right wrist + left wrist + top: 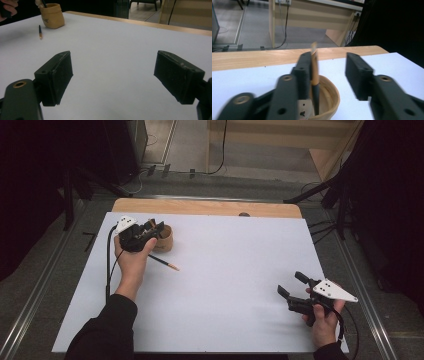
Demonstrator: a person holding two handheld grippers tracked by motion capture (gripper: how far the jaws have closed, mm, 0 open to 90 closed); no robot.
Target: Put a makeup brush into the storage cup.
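Observation:
A tan wooden cup (165, 240) stands at the back left of the white table. My left gripper (151, 226) hovers over it, jaws apart. In the left gripper view, a black pencil with a tan end (315, 75) stands in the cup (329, 96), leaning against the left pad (304, 75); the other pad is well clear of it. A second pencil (164, 262) lies flat on the table in front of the cup. My right gripper (291, 285) rests low at the front right, open and with nothing between its fingers. The right gripper view shows the cup (52, 16) and lying pencil (40, 31) far off.
A white sheet (225, 295) covers the table, with a wooden strip (210, 208) along the far edge. Black stands and cables are on the floor around the table. A wooden desk (312, 17) stands beyond it.

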